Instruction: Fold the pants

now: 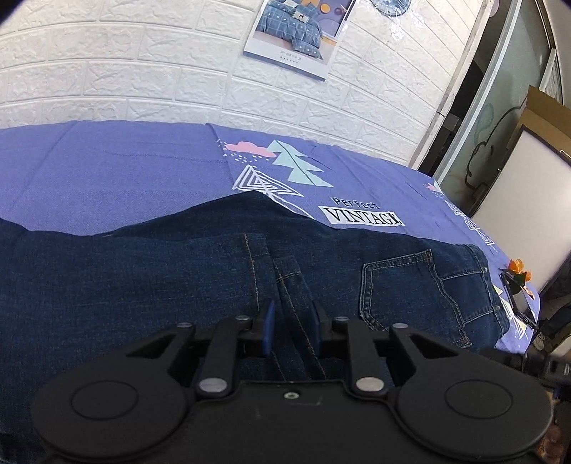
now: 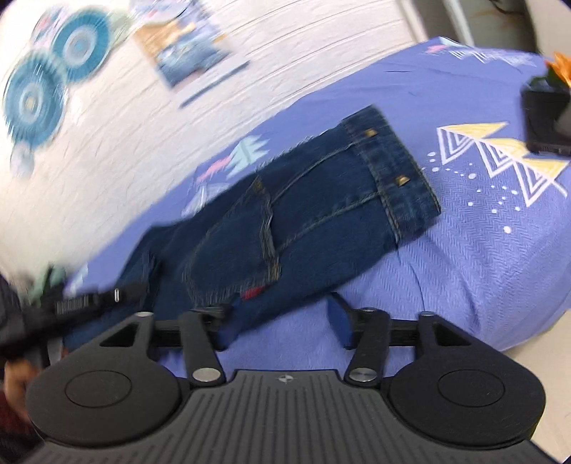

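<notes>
Dark blue jeans (image 1: pixel 160 285) lie flat across a purple printed bedsheet (image 1: pixel 107 171), back pocket (image 1: pixel 403 285) up and waistband to the right. My left gripper (image 1: pixel 292 321) sits low on them, its blue pads (image 1: pixel 268 323) pinching a raised fold with an orange-stitched seam. In the blurred right wrist view the jeans (image 2: pixel 303 214) run diagonally, with the waistband (image 2: pixel 392 171) at the upper right. My right gripper (image 2: pixel 283 323) stands wide open at their near edge. Only sheet (image 2: pixel 464 250) lies between its pads, and the left pad (image 2: pixel 228 332) is beside the denim hem.
A black object with an orange flower (image 1: pixel 517 282) (image 2: pixel 546 117) rests near the bed's right edge. A white brick wall (image 1: pixel 125 71) with a poster (image 1: pixel 296 32) backs the bed. A person's hand (image 2: pixel 14 378) and a black device (image 2: pixel 82 301) show at the left.
</notes>
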A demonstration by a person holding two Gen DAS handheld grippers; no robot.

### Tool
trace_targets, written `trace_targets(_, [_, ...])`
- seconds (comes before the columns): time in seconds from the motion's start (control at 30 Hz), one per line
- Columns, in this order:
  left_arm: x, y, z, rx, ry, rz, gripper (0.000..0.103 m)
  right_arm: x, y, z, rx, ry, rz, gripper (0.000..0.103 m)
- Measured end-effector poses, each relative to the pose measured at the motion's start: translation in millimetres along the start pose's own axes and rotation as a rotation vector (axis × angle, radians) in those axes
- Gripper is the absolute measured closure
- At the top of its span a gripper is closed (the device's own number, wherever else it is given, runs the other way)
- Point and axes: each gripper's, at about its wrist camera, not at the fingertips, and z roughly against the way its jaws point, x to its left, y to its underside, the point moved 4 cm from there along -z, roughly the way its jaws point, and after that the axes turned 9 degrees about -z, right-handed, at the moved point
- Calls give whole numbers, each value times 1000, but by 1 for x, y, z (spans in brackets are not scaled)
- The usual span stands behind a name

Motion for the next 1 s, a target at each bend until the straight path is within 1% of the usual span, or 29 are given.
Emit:
trace_targets(0.03, [0,0,1,0,-2,1,69,1,-4,-5,-11,0,-10,0])
trace_targets(0.1, [0,0,2,0,-5,1,69,1,-14,-15,-44,21,-16,0])
trace_targets(0.23, [0,0,6,5,-6,5,70,-3,-33,-32,-117,31,-107,0])
trace_targets(0.3, [-1,-1,7,14,13,10,78,-5,-40,-38,-149,31,-144,0])
trace_targets(0.33, [-2,-2,5,16,25,12,80,-8,-41,-39,-164,34,-157,0])
trace_targets(0.4, [-4,-3,1,15,25,-2,79,-9,-43,-39,-175,41,-171,2])
trace_targets(0.47, [-6,0,-6,16,18,-9,79,-4,-45,-37,-175,65,-151,39])
trace_targets(0.5, [-6,1,-9,18,18,-11,79,-2,-47,-34,-181,45,-139,63])
trace_targets(0.53, [-6,3,-13,24,24,-14,80,2,-49,-29,-191,36,-128,73])
trace_targets(0.57, [-6,3,-15,27,32,-6,81,10,-51,-23,-201,25,-104,77])
trace_targets(0.6, [-4,1,-14,26,39,10,79,20,-54,-17,-216,12,-69,81])
trace_targets(0.63, [-1,-1,-11,23,55,36,79,31,-55,-11,-233,-8,-28,83])
trace_targets(0.67, [4,-4,-5,13,60,68,76,44,-57,-6,-249,-31,15,83])
trace_targets(0.77, [31,-13,23,-74,0,134,73,86,-57,7,-284,-117,150,85])
trace_targets(0.83, [54,-16,44,-125,-54,192,72,117,-53,8,-282,-184,237,85])
trace_targets(0.9, [79,-13,66,-177,-94,276,68,148,-45,4,-262,-255,314,85])
trace_targets(1.0, [111,-2,96,-230,-150,369,68,190,-25,-13,-196,-343,407,85])
